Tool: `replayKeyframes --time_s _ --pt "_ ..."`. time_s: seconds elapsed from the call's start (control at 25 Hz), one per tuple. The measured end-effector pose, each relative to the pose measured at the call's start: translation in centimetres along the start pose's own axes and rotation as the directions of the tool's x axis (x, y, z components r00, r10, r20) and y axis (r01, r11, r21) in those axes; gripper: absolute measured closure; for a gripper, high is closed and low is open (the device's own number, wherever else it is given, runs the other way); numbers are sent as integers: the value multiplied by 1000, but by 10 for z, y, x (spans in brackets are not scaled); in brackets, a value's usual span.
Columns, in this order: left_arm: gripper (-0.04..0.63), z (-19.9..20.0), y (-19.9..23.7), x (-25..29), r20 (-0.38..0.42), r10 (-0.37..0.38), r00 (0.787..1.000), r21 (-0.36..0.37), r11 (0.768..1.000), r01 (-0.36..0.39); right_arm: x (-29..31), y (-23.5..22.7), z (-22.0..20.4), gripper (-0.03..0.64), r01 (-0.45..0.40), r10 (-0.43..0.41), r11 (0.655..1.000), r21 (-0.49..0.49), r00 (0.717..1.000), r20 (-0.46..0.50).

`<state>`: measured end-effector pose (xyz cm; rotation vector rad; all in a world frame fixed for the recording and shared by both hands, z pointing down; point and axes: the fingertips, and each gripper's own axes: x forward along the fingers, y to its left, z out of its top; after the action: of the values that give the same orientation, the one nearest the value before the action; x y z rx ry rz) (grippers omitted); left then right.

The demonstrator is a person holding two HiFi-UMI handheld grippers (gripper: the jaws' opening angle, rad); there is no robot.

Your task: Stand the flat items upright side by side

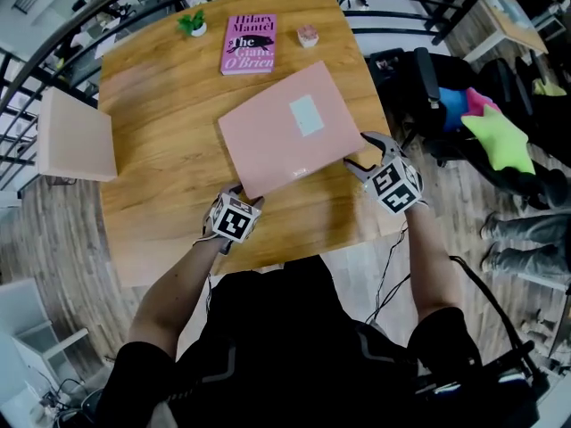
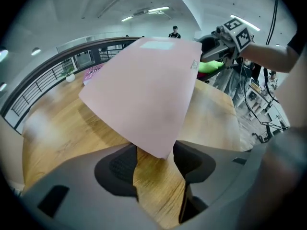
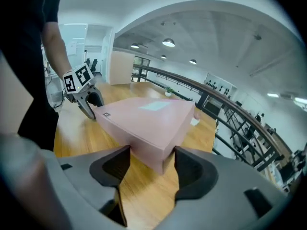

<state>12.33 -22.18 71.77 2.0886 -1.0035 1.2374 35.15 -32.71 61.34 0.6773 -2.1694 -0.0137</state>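
Nothing stands upright yet, from what I can see. The person has the box (image 1: 290, 127) by its two near corners. The left gripper (image 1: 239, 193) is clamped on the near-left corner and the right gripper (image 1: 359, 154) on the near-right one, with pads pressing on both sides. The box is tilted, with its near edge clear of the worktop (image 1: 165, 150); I can't tell whether the far edge touches the wood. The book (image 1: 248, 45) lies flat at the far side, well apart from the box and untouched. I'd say the job has barely begun. The box has to be tipped onto an edge, then the book stood up right beside it.
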Motion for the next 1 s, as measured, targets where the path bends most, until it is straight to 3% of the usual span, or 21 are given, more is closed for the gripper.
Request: replayKeyframes --time_s 0.24,0.44,0.68,1.0 --pt "353 -20 3 -2 -46 -38 998 56 998 41 -25 16 58 322 68 -72 986 -155 997 -17" --pt "353 -22 2 5 -50 -84 995 94 992 88 -46 34 116 325 132 -135 947 -294 991 8" --pt "347 -30 -5 9 -68 -162 985 134 976 170 -57 65 171 327 175 -187 867 -466 982 21" --pt "316 -34 -14 7 -73 -198 977 210 955 209 -63 97 219 328 186 -209 766 -615 977 35"
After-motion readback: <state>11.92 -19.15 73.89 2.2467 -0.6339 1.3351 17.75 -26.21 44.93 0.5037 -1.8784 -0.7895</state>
